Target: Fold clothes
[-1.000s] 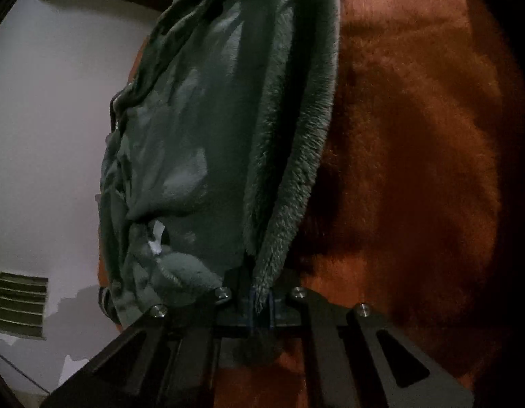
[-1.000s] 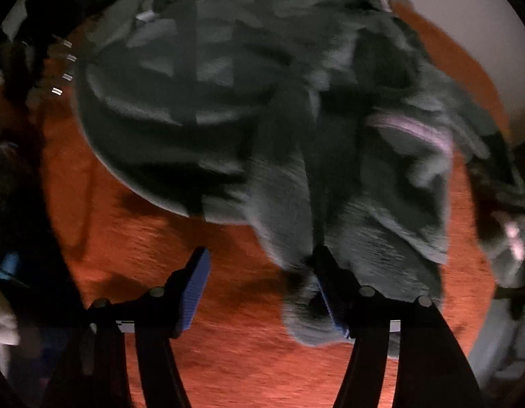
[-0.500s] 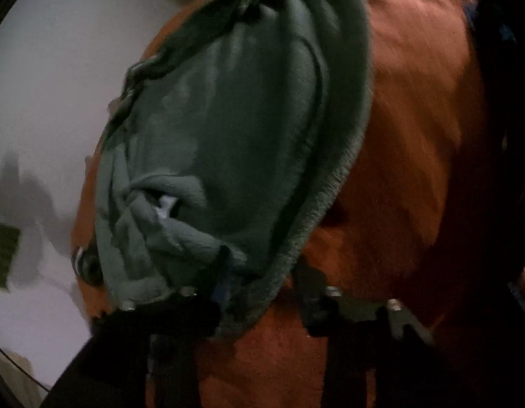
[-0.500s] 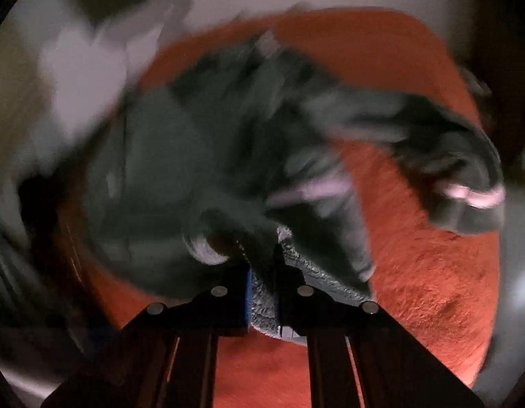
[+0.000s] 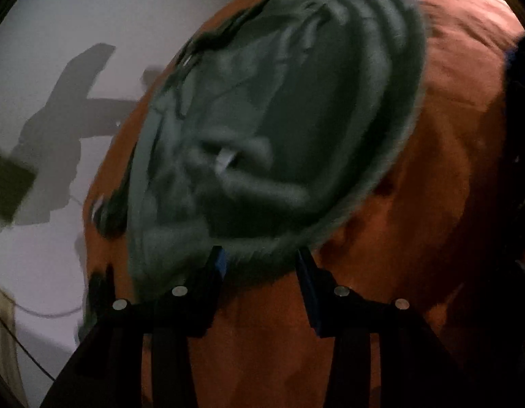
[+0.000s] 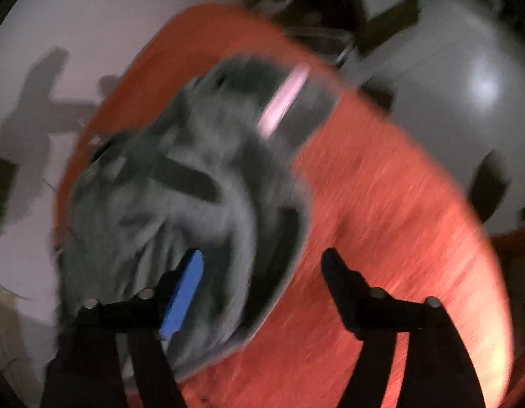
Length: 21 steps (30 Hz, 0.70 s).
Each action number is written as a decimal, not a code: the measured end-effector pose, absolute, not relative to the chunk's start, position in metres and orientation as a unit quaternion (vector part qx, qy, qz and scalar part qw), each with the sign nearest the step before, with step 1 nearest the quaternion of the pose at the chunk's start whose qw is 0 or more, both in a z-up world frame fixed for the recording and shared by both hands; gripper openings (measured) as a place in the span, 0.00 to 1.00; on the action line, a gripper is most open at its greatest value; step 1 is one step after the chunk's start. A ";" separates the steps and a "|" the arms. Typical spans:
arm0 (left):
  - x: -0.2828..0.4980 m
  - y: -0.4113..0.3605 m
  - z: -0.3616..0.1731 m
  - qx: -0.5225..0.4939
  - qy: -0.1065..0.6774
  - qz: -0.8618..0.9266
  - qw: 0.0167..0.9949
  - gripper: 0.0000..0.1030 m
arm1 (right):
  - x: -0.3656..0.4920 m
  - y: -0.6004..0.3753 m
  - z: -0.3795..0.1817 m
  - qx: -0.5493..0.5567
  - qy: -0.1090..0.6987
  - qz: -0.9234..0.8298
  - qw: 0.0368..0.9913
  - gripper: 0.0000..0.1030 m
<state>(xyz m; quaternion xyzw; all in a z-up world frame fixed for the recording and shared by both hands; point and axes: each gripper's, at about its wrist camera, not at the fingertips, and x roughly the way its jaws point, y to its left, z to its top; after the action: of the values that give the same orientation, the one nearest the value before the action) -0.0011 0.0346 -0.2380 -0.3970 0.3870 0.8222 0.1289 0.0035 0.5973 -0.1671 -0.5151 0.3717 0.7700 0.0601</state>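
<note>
Left wrist: garment (image 5: 279,129) edge between spread fingers (image 5: 214,272).

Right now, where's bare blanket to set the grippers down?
Free: the orange blanket right of the grey garment, up to the dark edge, and the strip below its hem. Crowded: the left side, where the garment lies bunched close to the blanket's edge. Left gripper and right gripper are open at the hem.
</note>
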 end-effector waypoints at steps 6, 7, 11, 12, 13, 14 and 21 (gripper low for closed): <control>-0.038 -0.029 -0.223 -0.473 0.226 0.852 -0.008 0.43 | -0.004 0.580 -0.210 -0.502 0.361 0.782 0.080 0.71; -0.049 -0.049 -0.223 -0.494 0.164 0.853 -0.027 0.45 | -0.009 0.585 -0.215 -0.493 0.371 0.782 0.084 0.71; -0.089 -0.116 -0.235 -0.566 -0.067 0.819 -0.067 0.51 | -0.023 0.598 -0.233 -0.465 0.431 0.769 0.083 0.05; -0.095 -0.126 -0.236 -0.566 -0.098 0.815 -0.076 0.51 | -0.020 0.602 -0.232 -0.459 0.445 0.764 0.086 0.04; -0.100 -0.136 -0.235 -0.558 -0.127 0.815 -0.085 0.51 | -0.012 0.607 -0.228 -0.447 0.457 0.763 0.096 0.04; -0.106 -0.146 -0.234 -0.548 -0.156 0.817 -0.090 0.51 | -0.002 0.616 -0.223 -0.437 0.467 0.760 0.116 0.04; -0.130 -0.187 -0.258 -0.548 -0.261 0.784 -0.131 0.54 | 0.062 0.657 -0.208 -0.414 0.467 0.757 0.193 0.03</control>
<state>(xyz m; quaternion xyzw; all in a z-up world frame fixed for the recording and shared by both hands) -0.1299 -0.1872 -0.2585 -0.5483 -0.2608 0.7837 -0.1310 0.0617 0.6569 -0.2084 -0.4139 0.4672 0.7571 0.1929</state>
